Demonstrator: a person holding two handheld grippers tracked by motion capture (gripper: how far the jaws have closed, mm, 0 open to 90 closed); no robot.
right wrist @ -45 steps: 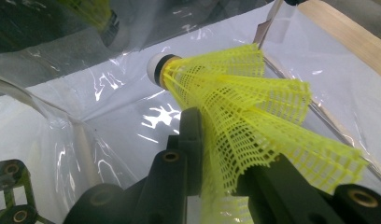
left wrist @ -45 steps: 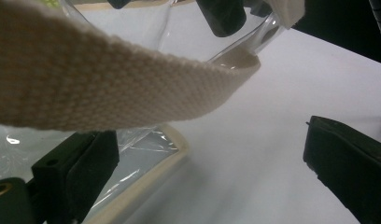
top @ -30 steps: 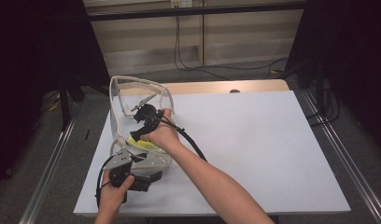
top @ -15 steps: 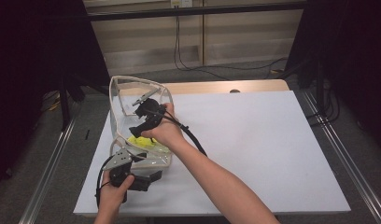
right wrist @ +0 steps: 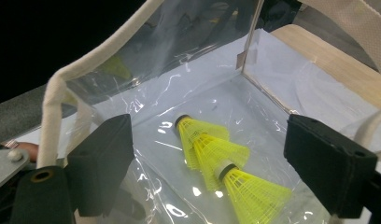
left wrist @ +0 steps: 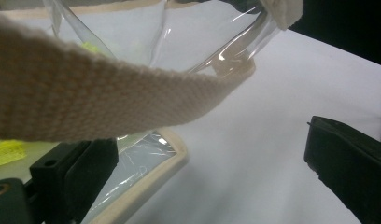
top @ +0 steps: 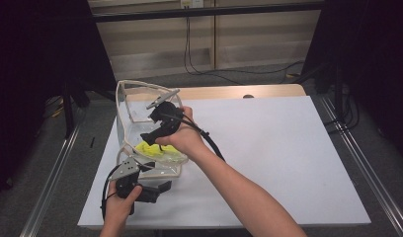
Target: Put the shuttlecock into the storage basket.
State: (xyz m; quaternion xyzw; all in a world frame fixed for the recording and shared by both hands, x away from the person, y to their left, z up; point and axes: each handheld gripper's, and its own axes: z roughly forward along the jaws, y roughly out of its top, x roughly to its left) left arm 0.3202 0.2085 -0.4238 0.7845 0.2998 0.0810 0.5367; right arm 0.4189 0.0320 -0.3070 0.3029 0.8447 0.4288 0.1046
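Inside the clear bag [right wrist: 188, 79] at the table's [top: 288, 148] left edge, we see two yellow shuttlecocks [right wrist: 221, 163] lying on its floor. Our right gripper [right wrist: 207, 163] hangs over them, jaws just opening, nothing between. Our left gripper [left wrist: 212, 177] stands open beside the bag's woven strap [left wrist: 86, 98].

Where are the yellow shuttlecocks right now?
The shuttlecocks lie on the floor of the clear bag, seen in the right gripper view between and below the right tool. In the high view they are at the table's left side.
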